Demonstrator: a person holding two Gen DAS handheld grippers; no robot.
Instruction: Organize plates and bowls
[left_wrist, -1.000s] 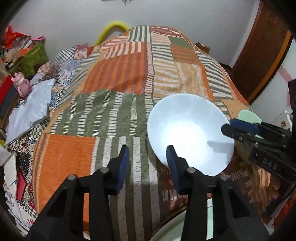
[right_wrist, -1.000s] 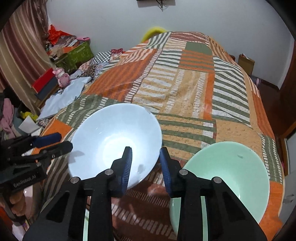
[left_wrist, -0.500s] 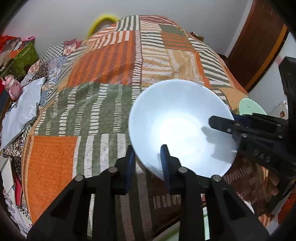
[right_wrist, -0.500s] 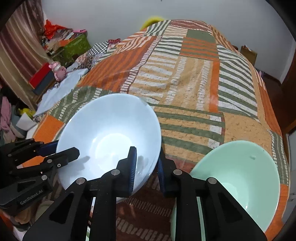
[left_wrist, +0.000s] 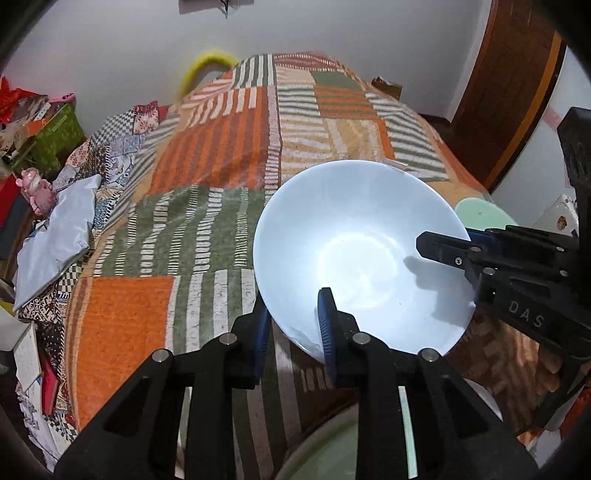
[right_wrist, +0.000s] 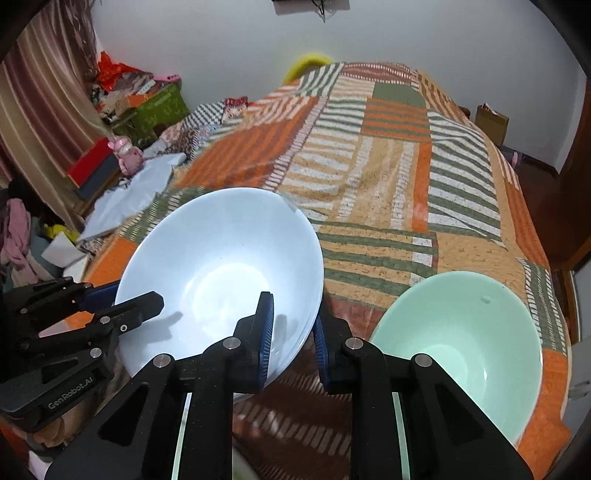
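Patchwork bedspread (right_wrist: 388, 177) (orange, green stripes) bears 2 bowls; clutter (right_wrist: 122, 110) lines wall.

Left tool (left_wrist: 293, 325) and right tool (right_wrist: 293, 332) both clamped on white bowl (left_wrist: 354, 251) rim, opposite sides.

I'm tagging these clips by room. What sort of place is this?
Most likely a bedroom, not a kitchen. The white bowl and green bowl sit over a bed with a patchwork bedspread, a pillow lies at its side, and boxes and clothes pile up by the curtain.
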